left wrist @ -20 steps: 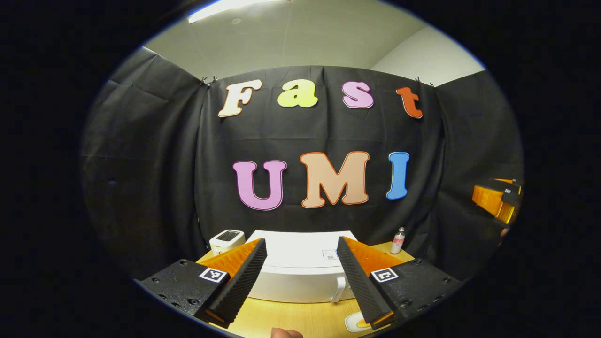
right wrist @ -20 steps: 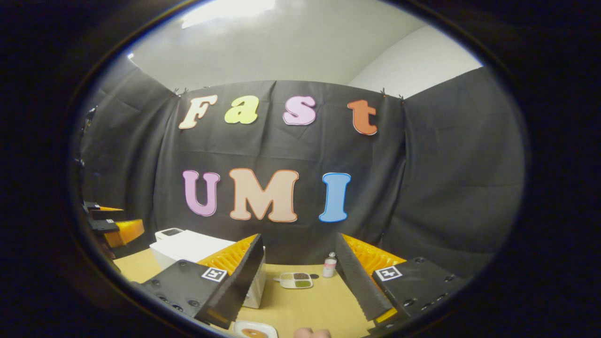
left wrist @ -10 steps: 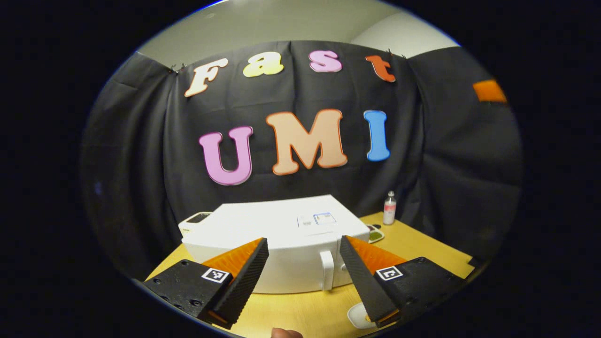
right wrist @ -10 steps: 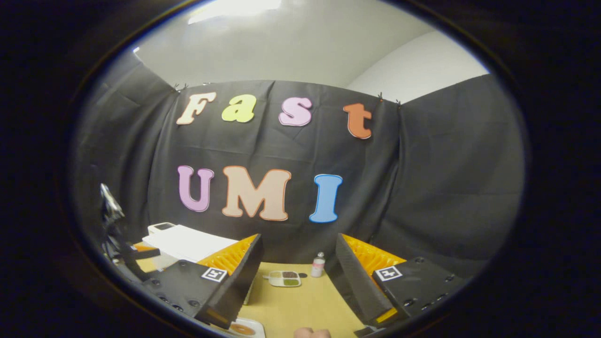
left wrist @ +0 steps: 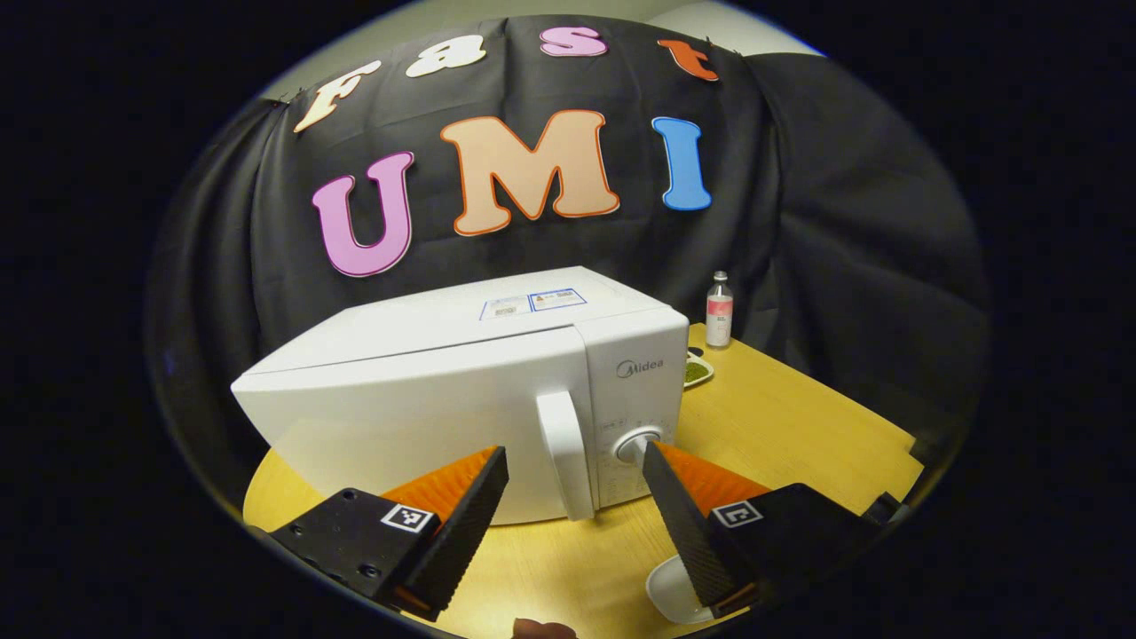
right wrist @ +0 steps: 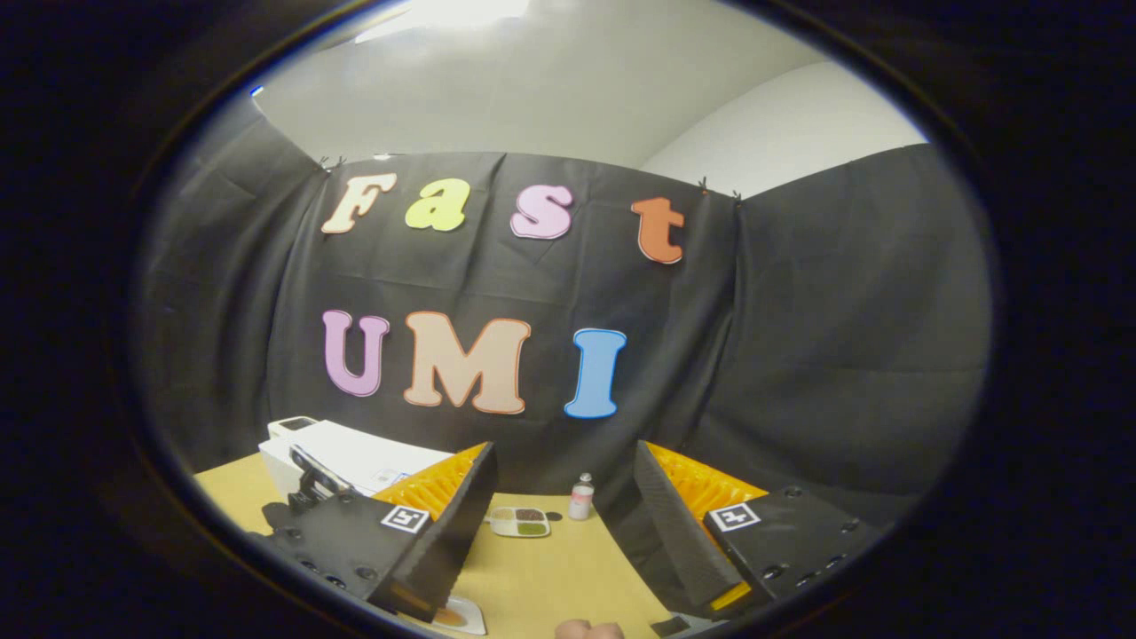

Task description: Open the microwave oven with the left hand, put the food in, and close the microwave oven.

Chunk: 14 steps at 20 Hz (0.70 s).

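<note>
The white microwave stands on the yellow table with its door closed; its upright handle and round dial face me. My left gripper is open, a short way in front of the handle, touching nothing. A white plate peeks out from behind its right finger. In the right gripper view the microwave sits at the left and a white plate with brownish food lies under my open right gripper, which holds nothing. A dark part of the left gripper shows in front of the microwave.
A small bottle stands at the table's back by the black cloth. A divided tray of green and brown food lies beside it. A white device sits behind the microwave. Bare tabletop lies to the right.
My left gripper has come down and closer to the microwave's front, so the door, handle and dial now face it. The right gripper view has shifted a little; its jaws stay open.
</note>
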Each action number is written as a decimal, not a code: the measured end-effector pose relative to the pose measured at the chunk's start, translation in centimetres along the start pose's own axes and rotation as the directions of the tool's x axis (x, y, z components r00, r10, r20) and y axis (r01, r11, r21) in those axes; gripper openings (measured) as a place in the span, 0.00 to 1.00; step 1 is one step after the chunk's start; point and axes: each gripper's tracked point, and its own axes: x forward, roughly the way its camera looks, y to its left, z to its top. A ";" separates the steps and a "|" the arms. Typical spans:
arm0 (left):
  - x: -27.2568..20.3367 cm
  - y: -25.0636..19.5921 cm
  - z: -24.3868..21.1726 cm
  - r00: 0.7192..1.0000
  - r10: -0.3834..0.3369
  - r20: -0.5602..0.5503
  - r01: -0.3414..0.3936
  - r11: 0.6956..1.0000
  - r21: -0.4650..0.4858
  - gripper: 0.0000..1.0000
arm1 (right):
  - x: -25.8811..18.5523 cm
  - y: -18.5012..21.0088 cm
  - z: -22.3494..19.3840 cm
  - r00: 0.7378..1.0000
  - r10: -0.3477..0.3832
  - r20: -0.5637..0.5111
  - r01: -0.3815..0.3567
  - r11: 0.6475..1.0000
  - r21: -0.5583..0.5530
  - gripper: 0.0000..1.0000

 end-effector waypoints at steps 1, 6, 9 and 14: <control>0.4 -0.1 -0.6 1.000 0.004 -0.026 -0.004 1.000 -0.013 0.98 | -0.1 -0.2 0.1 1.000 -0.004 0.002 0.004 1.000 -0.002 0.96; 1.6 0.2 -0.9 0.998 0.054 -0.039 -0.055 0.998 -0.028 0.94 | -0.4 -0.7 0.2 1.000 -0.013 0.004 0.013 1.000 -0.003 0.98; 2.5 0.7 -1.9 0.992 0.099 -0.079 -0.101 0.995 -0.019 0.72 | -0.4 -0.6 0.2 1.000 -0.009 0.007 0.009 1.000 -0.007 0.98; 2.3 0.4 -1.6 0.995 0.061 -0.078 -0.067 0.995 -0.073 0.19 | -0.5 -0.5 0.1 1.000 -0.002 0.007 0.002 1.000 -0.012 0.98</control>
